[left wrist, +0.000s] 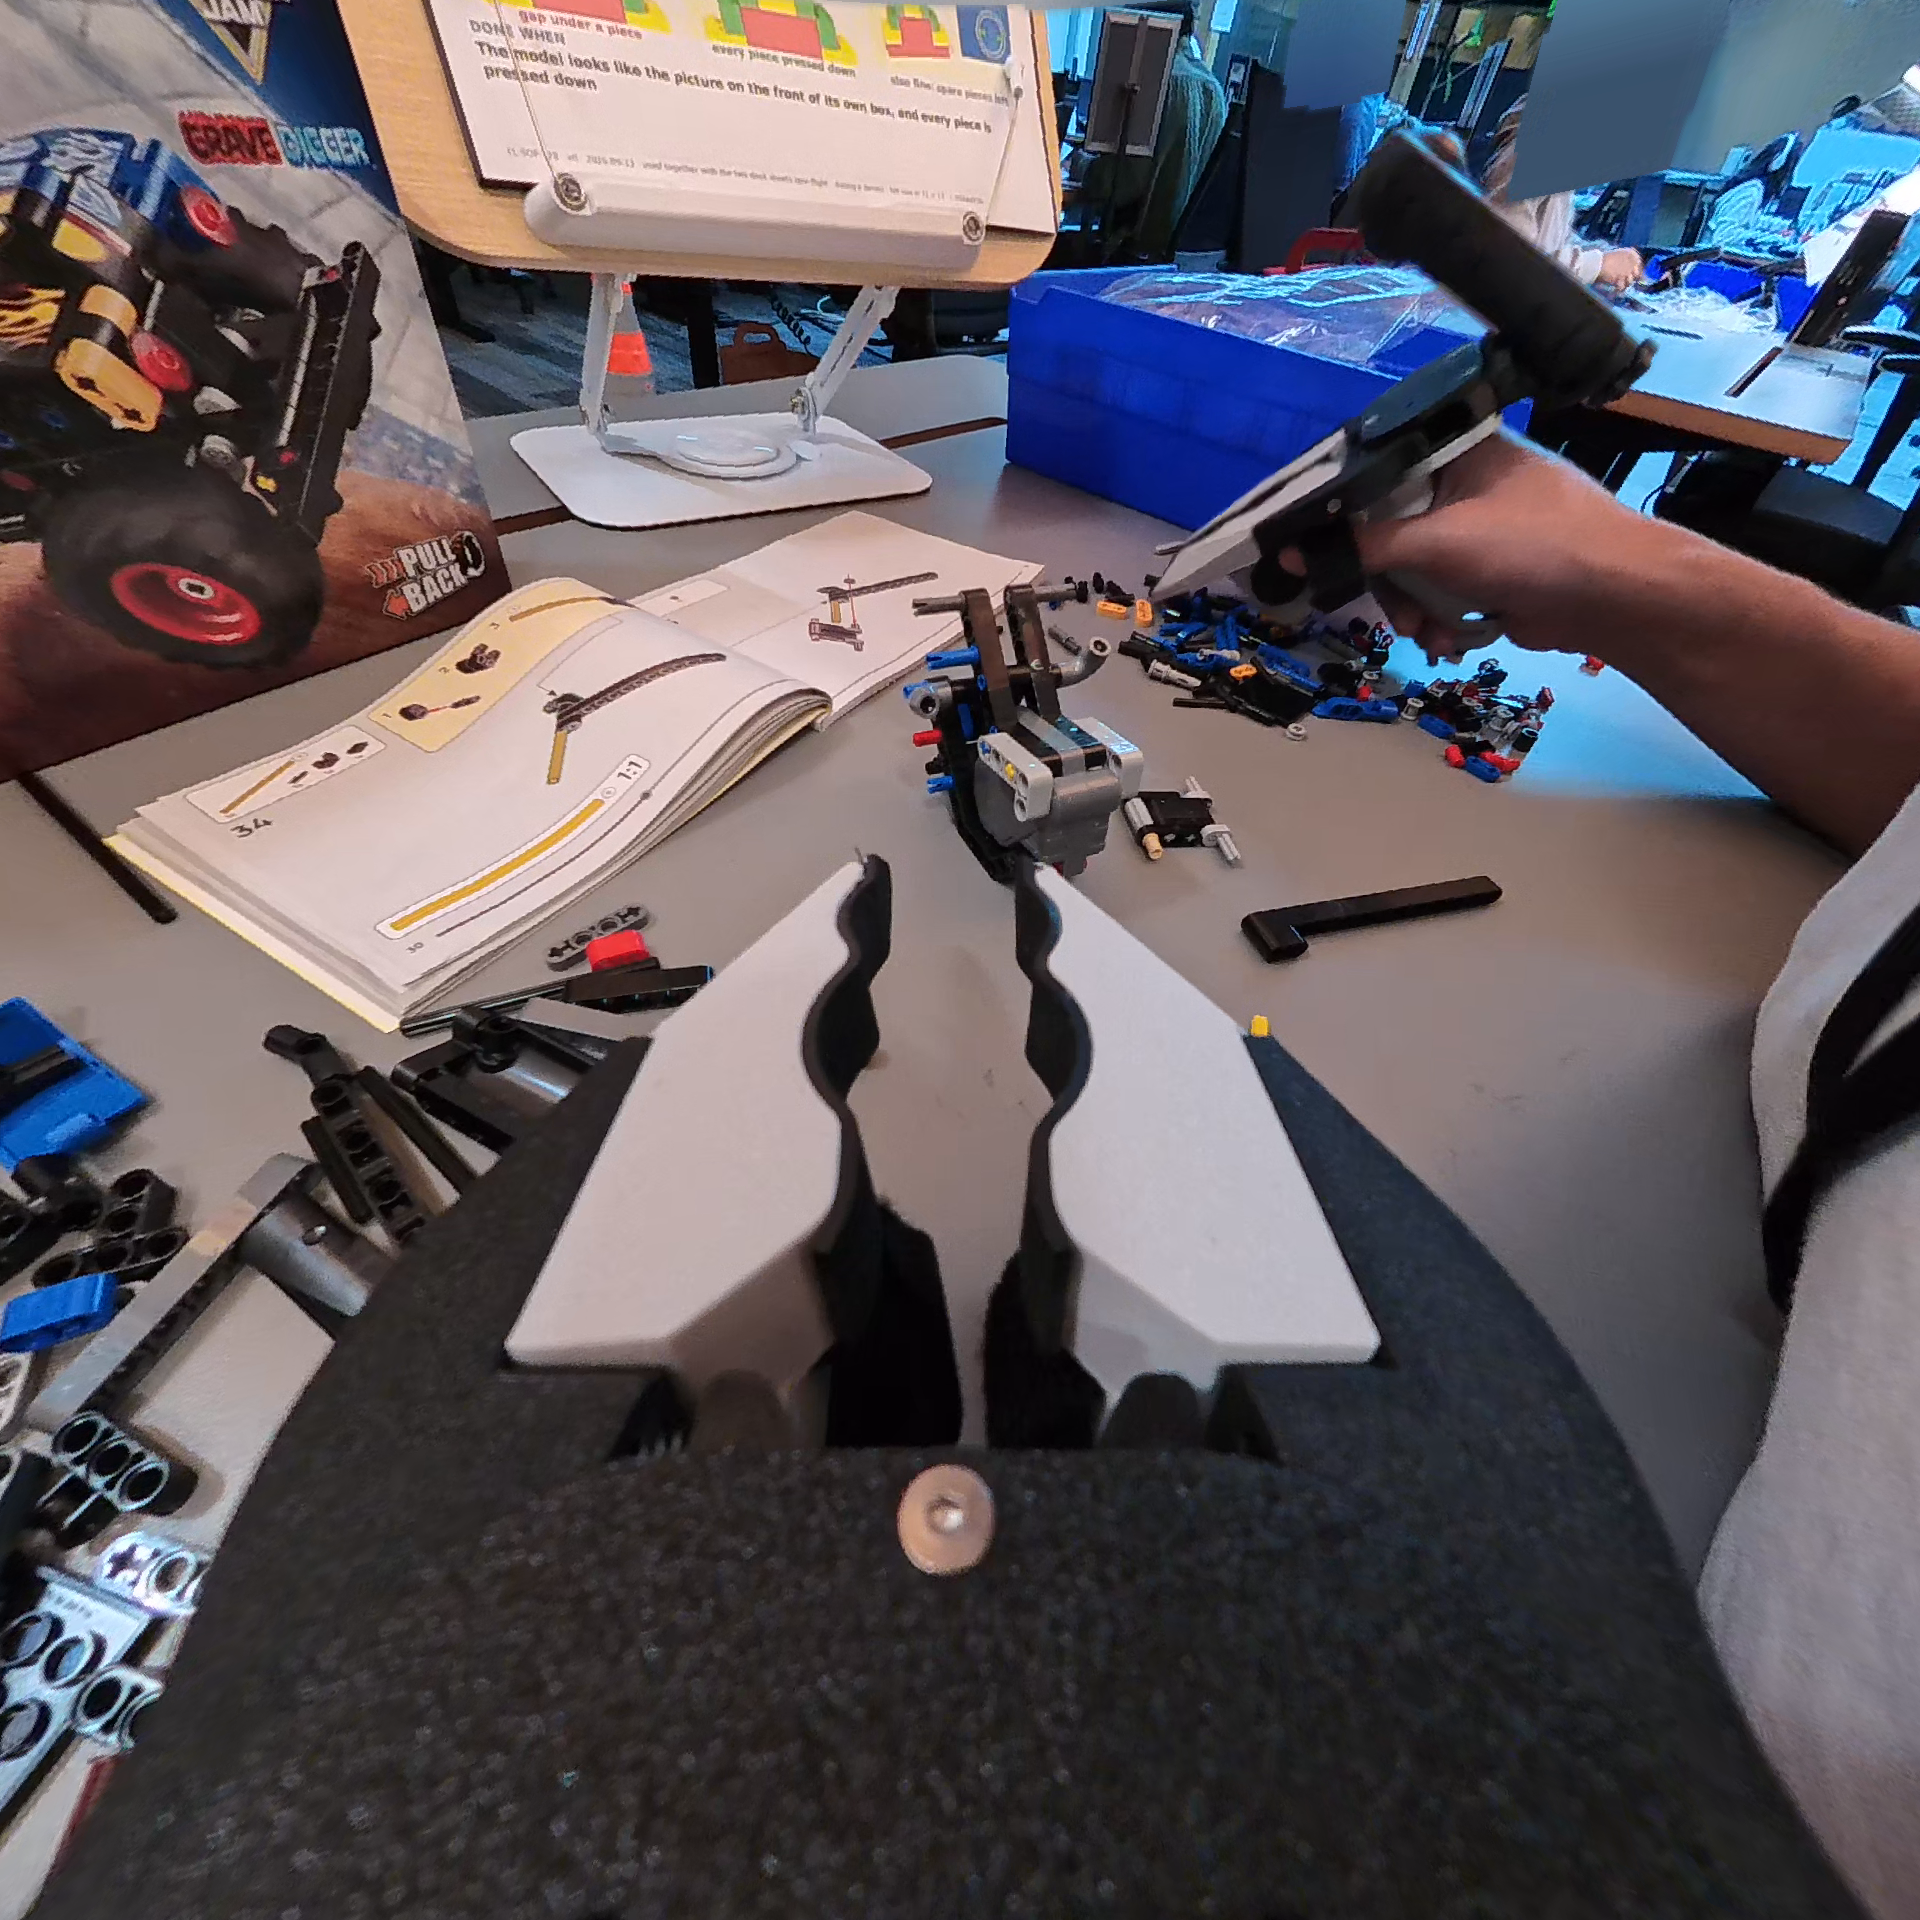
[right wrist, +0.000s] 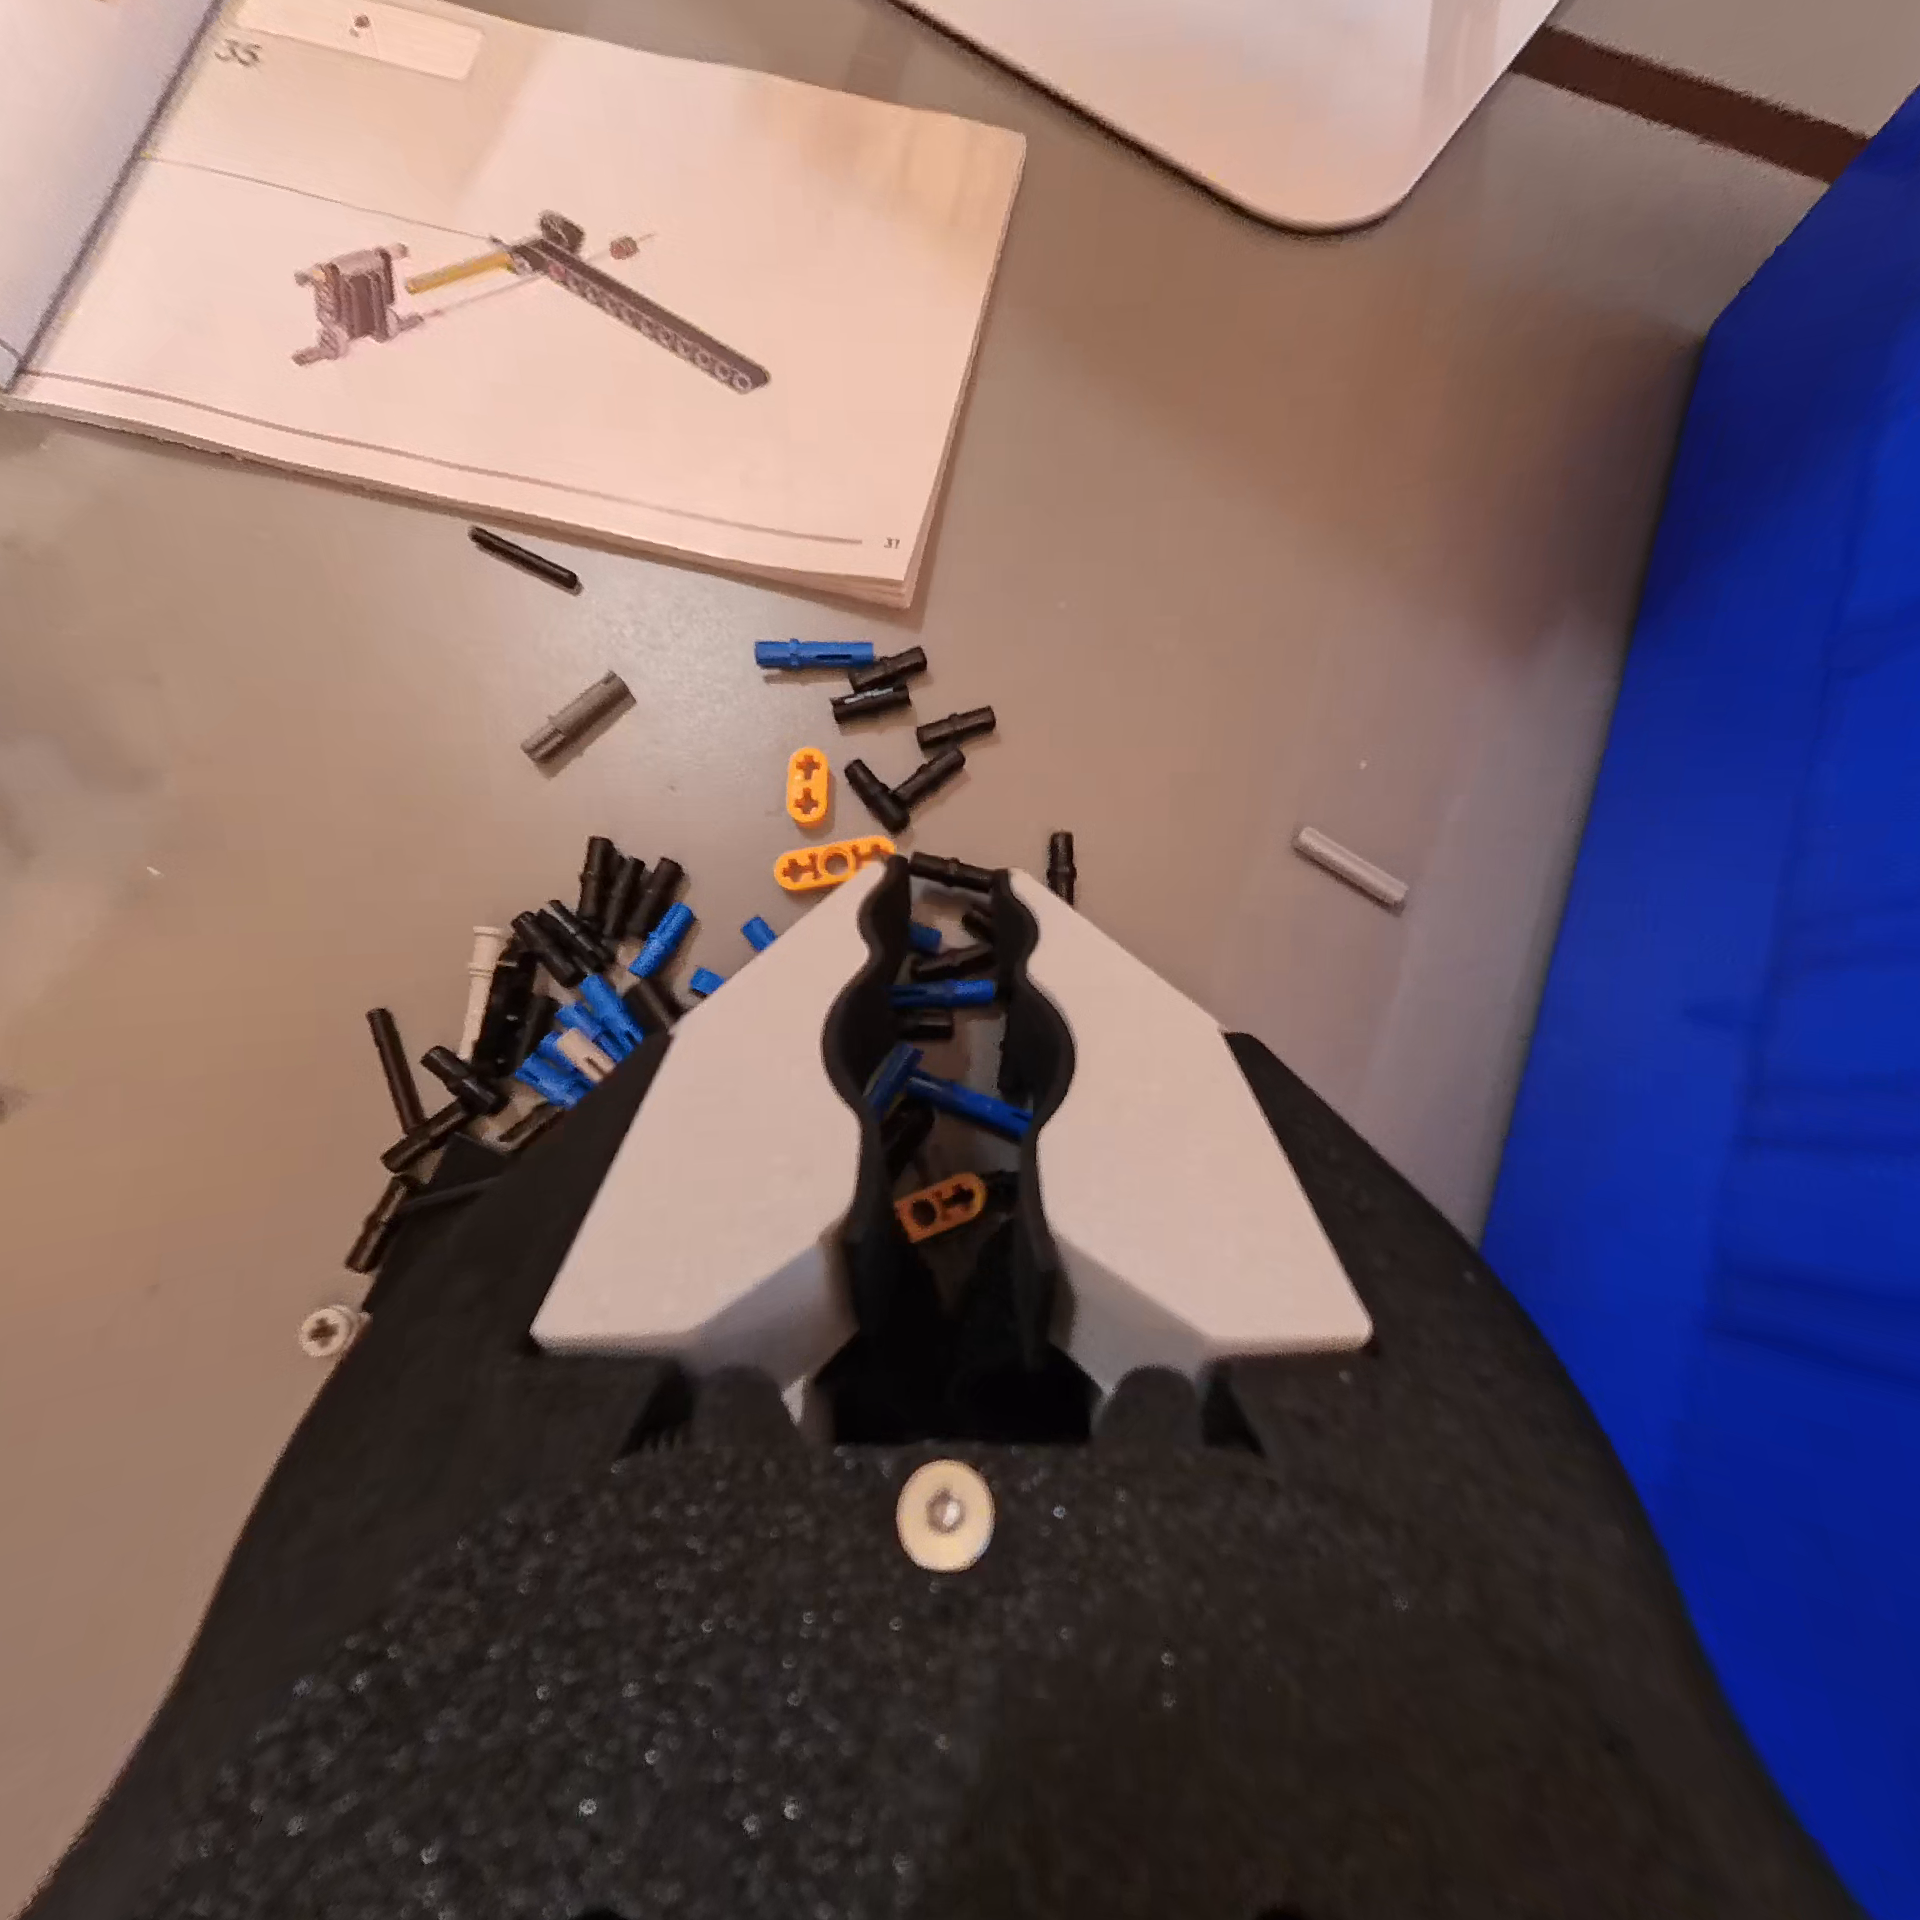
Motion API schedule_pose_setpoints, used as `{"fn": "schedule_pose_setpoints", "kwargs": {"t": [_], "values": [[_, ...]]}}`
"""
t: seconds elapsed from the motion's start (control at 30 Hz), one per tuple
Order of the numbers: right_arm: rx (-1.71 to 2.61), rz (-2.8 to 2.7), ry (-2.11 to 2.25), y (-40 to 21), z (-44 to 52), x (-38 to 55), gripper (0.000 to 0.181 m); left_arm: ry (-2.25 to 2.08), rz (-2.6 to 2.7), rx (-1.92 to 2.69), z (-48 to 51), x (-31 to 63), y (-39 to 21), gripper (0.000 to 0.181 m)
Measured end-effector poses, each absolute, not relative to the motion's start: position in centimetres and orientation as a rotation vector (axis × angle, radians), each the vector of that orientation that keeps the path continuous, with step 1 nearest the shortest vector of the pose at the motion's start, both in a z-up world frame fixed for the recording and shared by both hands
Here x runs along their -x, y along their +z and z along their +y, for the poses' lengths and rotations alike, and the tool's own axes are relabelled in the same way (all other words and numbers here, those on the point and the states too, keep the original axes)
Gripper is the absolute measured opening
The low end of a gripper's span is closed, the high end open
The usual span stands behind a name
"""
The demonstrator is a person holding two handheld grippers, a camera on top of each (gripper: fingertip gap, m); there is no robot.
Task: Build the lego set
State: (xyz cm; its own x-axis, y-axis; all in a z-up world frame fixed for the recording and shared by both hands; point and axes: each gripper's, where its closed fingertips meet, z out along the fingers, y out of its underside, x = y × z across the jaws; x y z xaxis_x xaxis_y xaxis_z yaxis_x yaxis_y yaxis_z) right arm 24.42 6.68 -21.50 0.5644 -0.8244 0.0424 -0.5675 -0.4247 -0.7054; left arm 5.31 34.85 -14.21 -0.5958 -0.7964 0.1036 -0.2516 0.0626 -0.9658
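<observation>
The right gripper hangs nose-down over the heap of small connector pins at the centre of the right wrist view, its fingers drawn close but with a narrow gap between the tips and nothing clamped. Just at those tips lies a black pin, its long axis running almost straight across the frame, left to right and sloping slightly down, so it lies crosswise to the fingers and spans the gap rather than pointing into it. To take it the fingers would likely need to drop straight down and pinch its sides, or turn a little. An orange two-hole lift arm lies touching or just beside the left fingertip and could be caught by mistake.

The left gripper sits at lower centre of the left wrist view, fingers clearly apart and empty. The half-built grey and black chassis stands just beyond its tips, above centre; the open instruction booklet lies to the left. The right gripper is far nearer the pins.
</observation>
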Motion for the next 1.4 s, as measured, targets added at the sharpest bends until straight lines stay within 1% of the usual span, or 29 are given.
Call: {"fn": "schedule_pose_setpoints", "kwargs": {"t": [0.13, 0.27, 0.4, 0.47, 0.53, 0.63, 0.87, 1.13, 1.23, 1.4], "values": [[2.060, 0.967, -0.490, -17.7, 8.7, -23.1, 0.015, -1.558, 1.875, 1.035, 34.9, -5.3, -14.1, 0.022], [2.036, 0.589, -0.274, -13.9, 15.0, -16.8, 0.015, -1.555, 1.876, 1.031, 34.9, -5.3, -14.1, 0.022], [2.077, 0.302, -0.025, -14.7, 21.1, -8.9, 0.015, -1.553, 1.888, 1.030, 34.7, -5.2, -14.2, 0.022], [2.111, 0.218, 0.108, -16.2, 23.3, -5.5, 0.015, -1.554, 1.889, 1.029, 34.7, -5.3, -14.2, 0.022], [2.196, 0.164, 0.141, -18.4, 24.5, -3.6, 0.015, -1.552, 1.889, 1.028, 34.7, -5.3, -14.2, 0.022], [2.285, 0.086, 0.095, -20.4, 25.3, -2.5, 0.015, -1.542, 1.896, 1.021, 34.6, -5.2, -14.3, 0.022], [2.372, 0.080, 0.008, -21.9, 25.0, -2.9, 0.015, -1.504, 1.910, 0.987, 34.3, -5.1, -14.5, 0.022], [2.358, 0.082, -0.073, -22.0, 25.0, -3.0, 0.015, -1.495, 1.929, 0.993, 34.2, -5.1, -14.7, 0.022], [2.345, 0.078, -0.111, -21.9, 24.9, -2.9, 0.021, -1.493, 1.927, 0.990, 34.2, -5.1, -14.7, 0.022], [2.168, 0.167, -0.079, -18.7, 24.6, -2.7, 0.025, -1.491, 1.921, 0.980, 34.2, -5.1, -14.6, 0.022]]}}
